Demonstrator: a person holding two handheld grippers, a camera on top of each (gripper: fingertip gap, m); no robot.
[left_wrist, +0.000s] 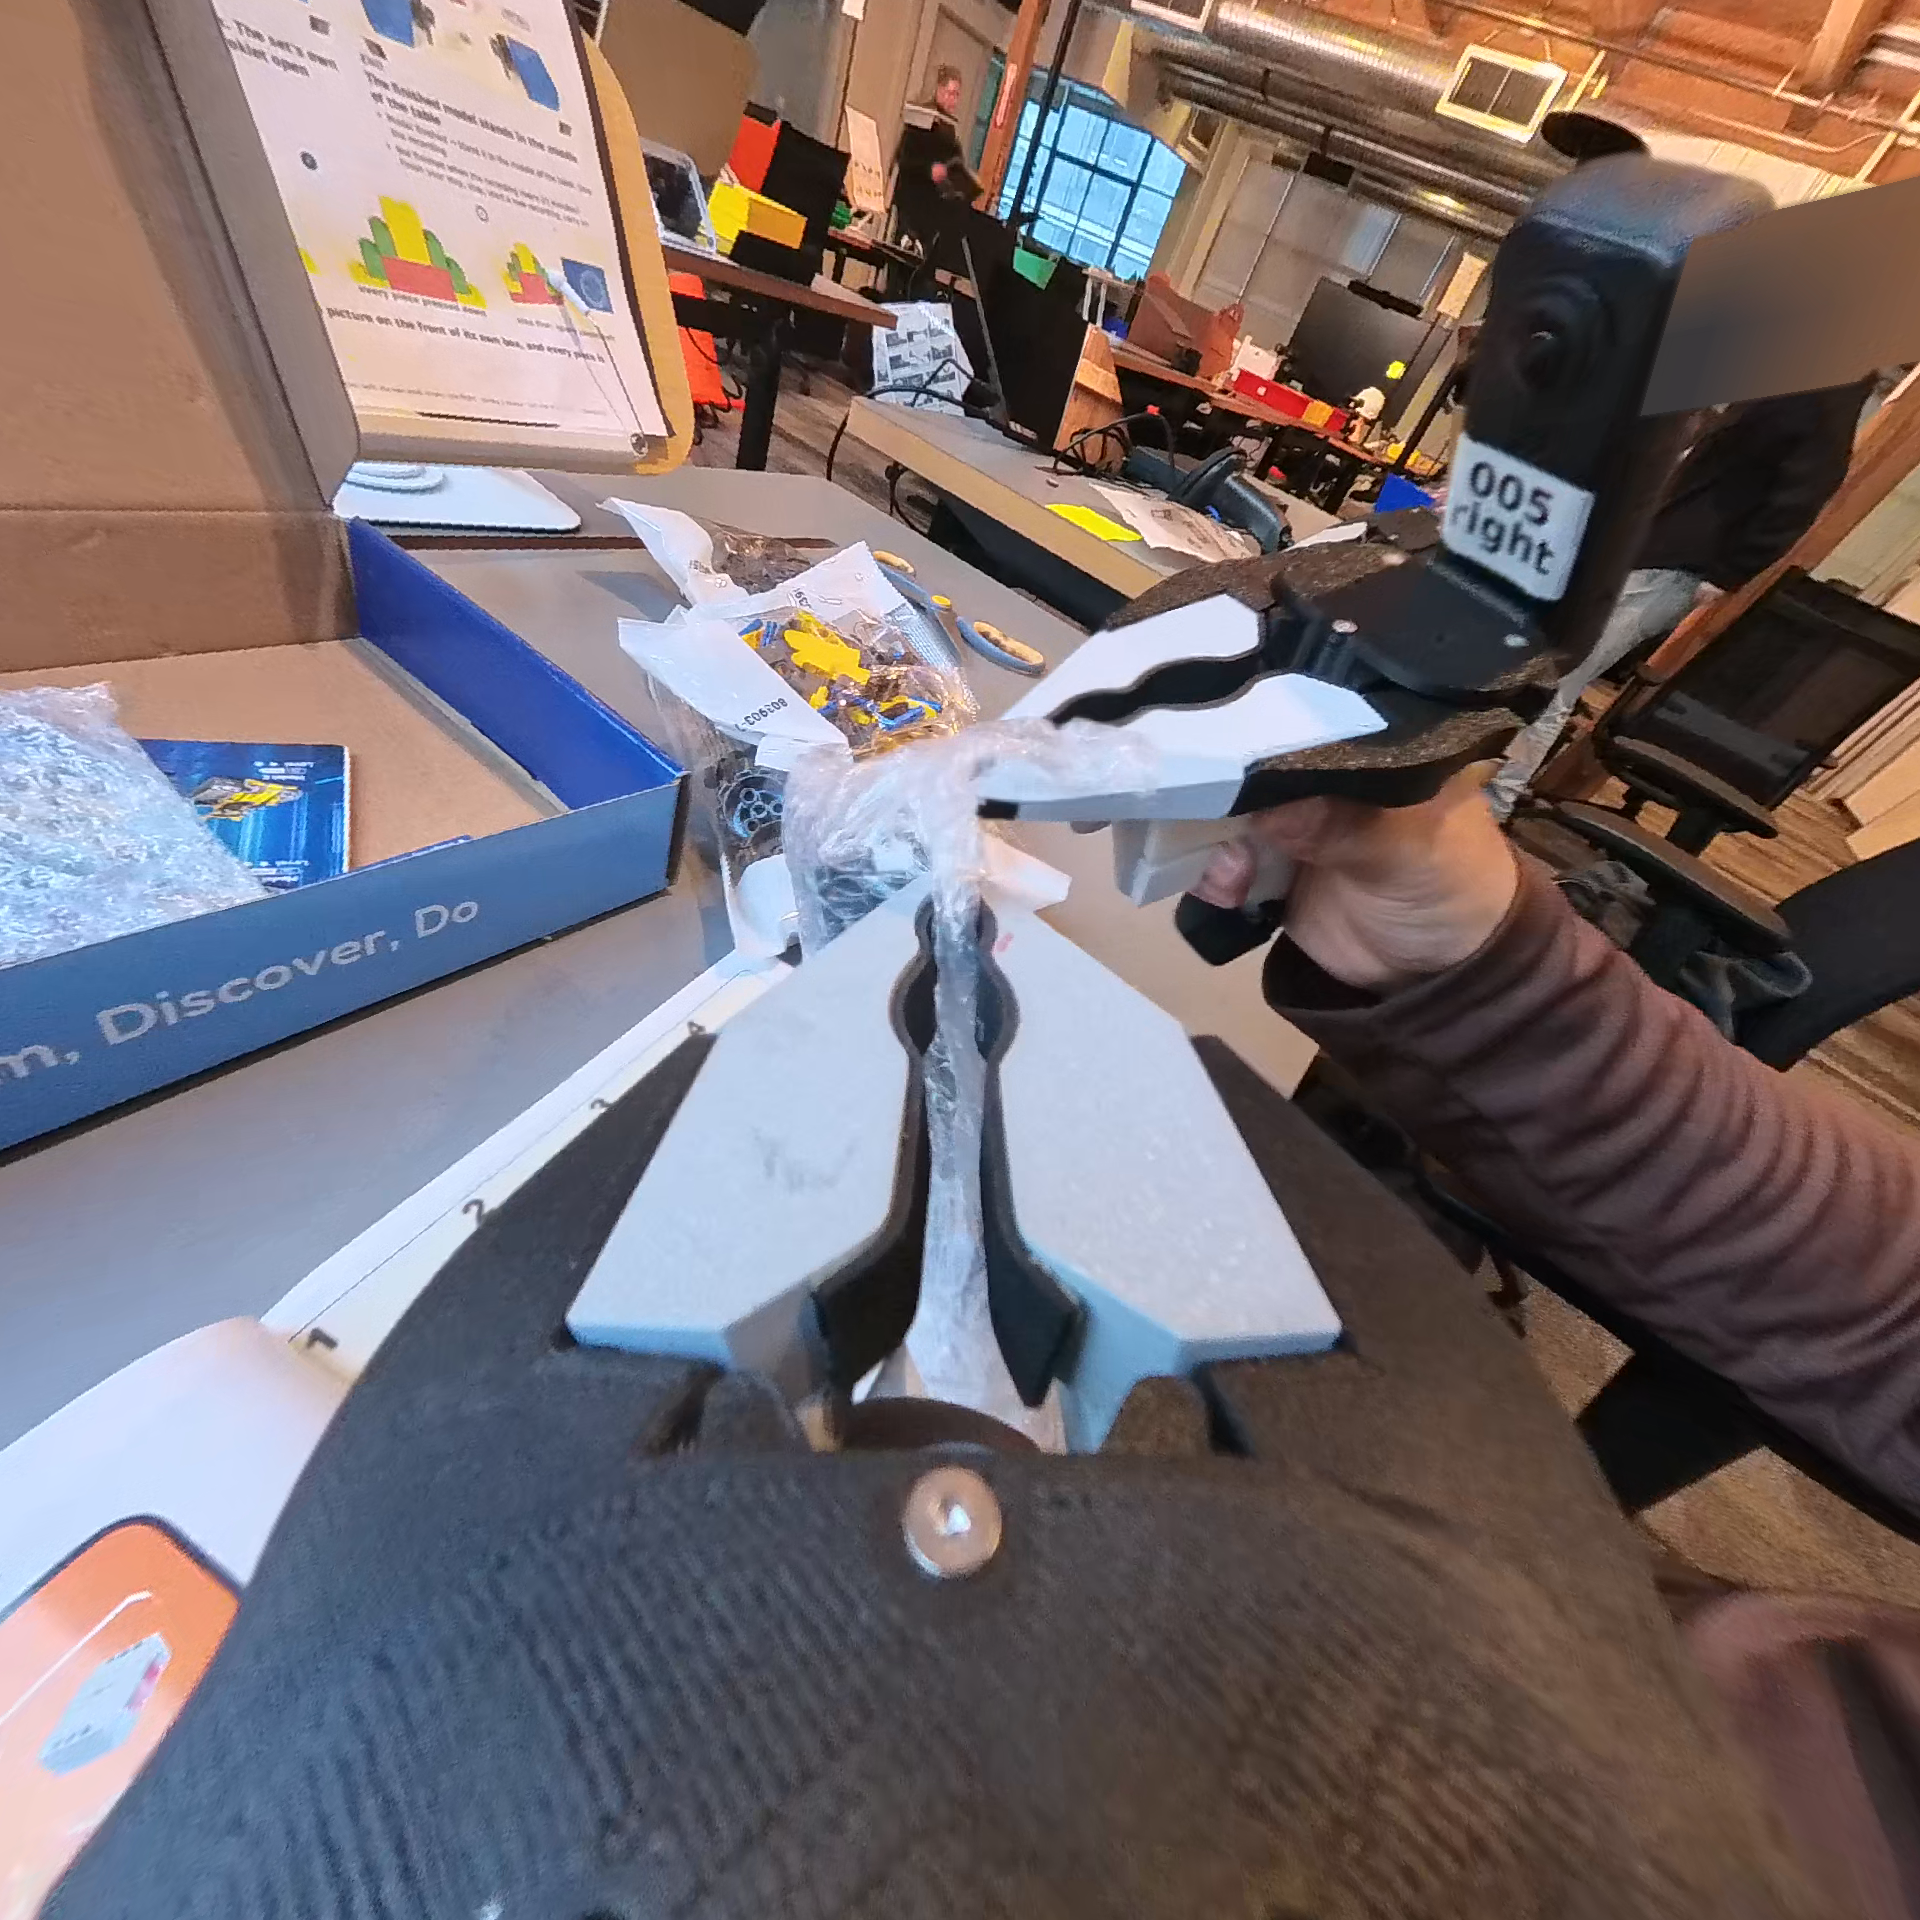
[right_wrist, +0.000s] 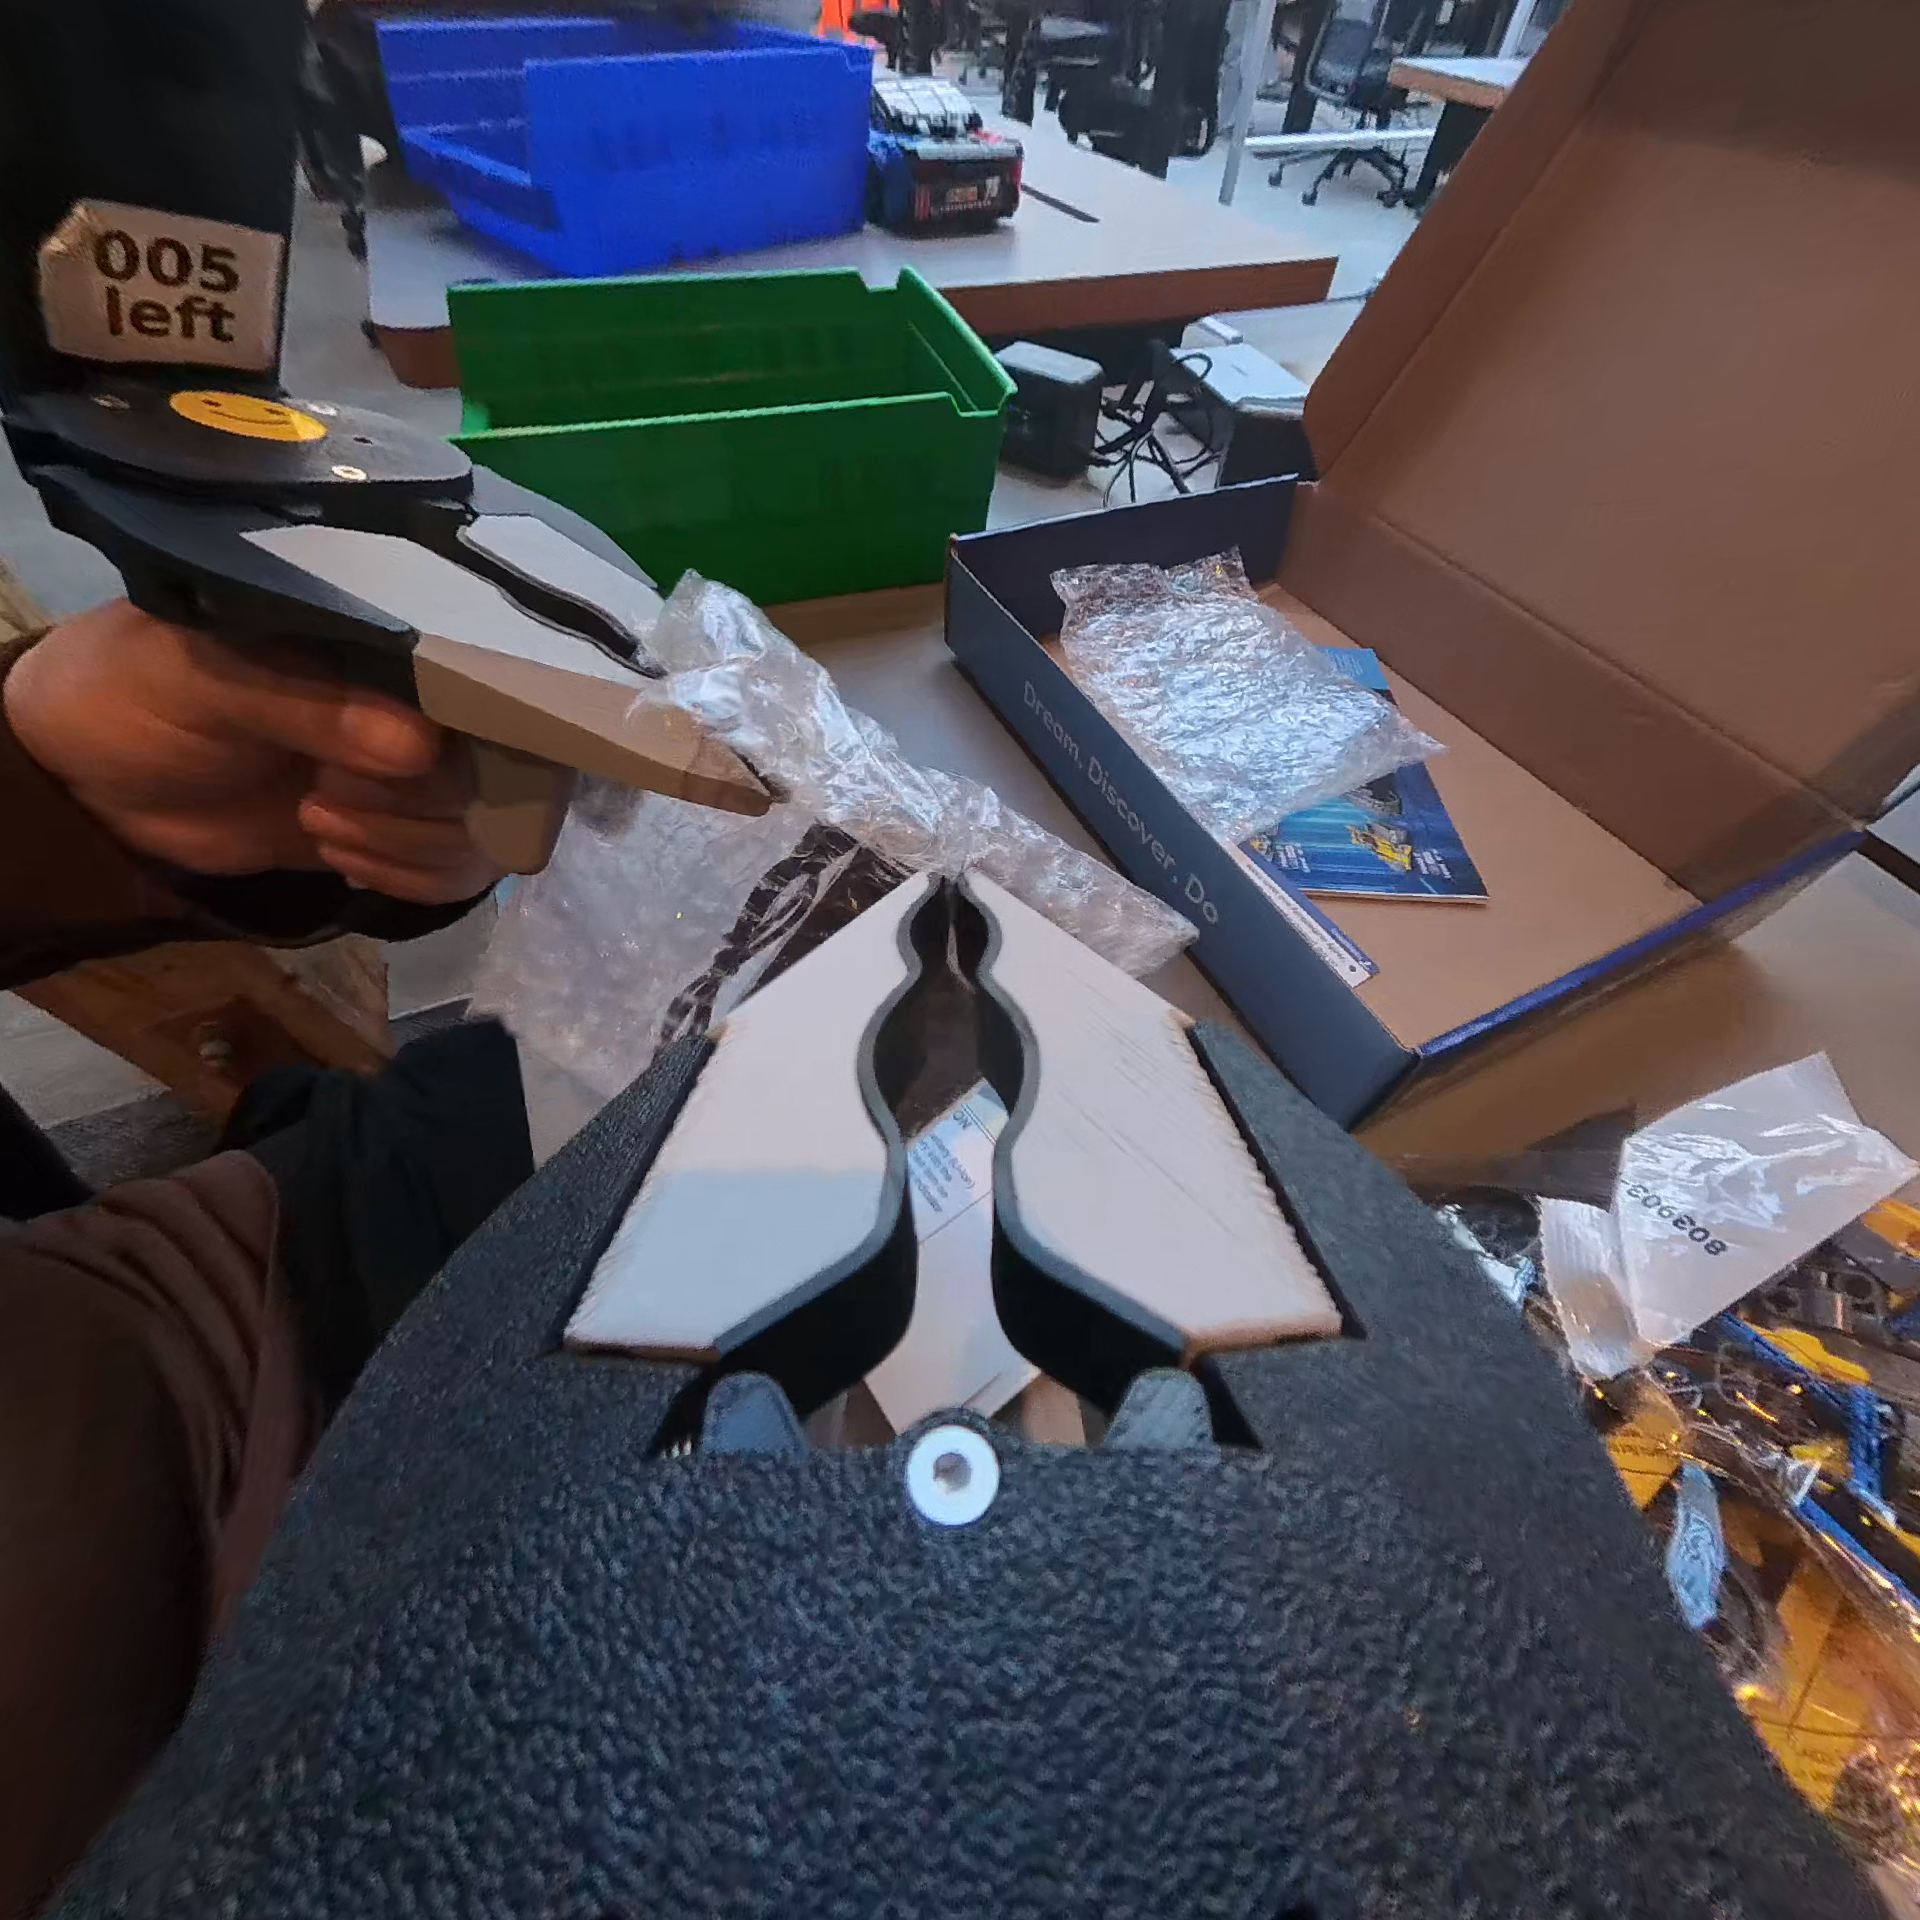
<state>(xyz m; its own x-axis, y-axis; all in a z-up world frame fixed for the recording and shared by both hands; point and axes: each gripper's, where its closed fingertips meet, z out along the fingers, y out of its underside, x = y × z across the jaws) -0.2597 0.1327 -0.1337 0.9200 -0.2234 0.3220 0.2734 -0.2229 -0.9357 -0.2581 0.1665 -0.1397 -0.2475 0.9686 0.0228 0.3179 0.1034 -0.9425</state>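
Observation:
A clear bubble-wrap pouch (left_wrist: 883, 805) with dark parts inside hangs between both grippers above the grey table (left_wrist: 260, 1195). My left gripper (left_wrist: 956, 914) is shut on a twisted strip of the wrap that runs back between its fingers. My right gripper (left_wrist: 1003, 764) comes in from the right, shut on the wrap's upper edge. In the right wrist view my right gripper (right_wrist: 951, 883) pinches the pouch (right_wrist: 831, 769) at its tips, and the left gripper (right_wrist: 707, 717) clamps the pouch's other end at the upper left.
An open blue cardboard box (left_wrist: 416, 914) (right_wrist: 1143, 831) holds more bubble wrap (right_wrist: 1226, 686) and a blue booklet (right_wrist: 1361, 842). Bags of small parts (left_wrist: 821, 665) (right_wrist: 1714, 1299) lie beside it. Scissors (left_wrist: 987, 634), a green bin (right_wrist: 727, 457) and a blue bin (right_wrist: 644, 135) stand farther off. My hands' fingertips stand some 4 cm from each other.

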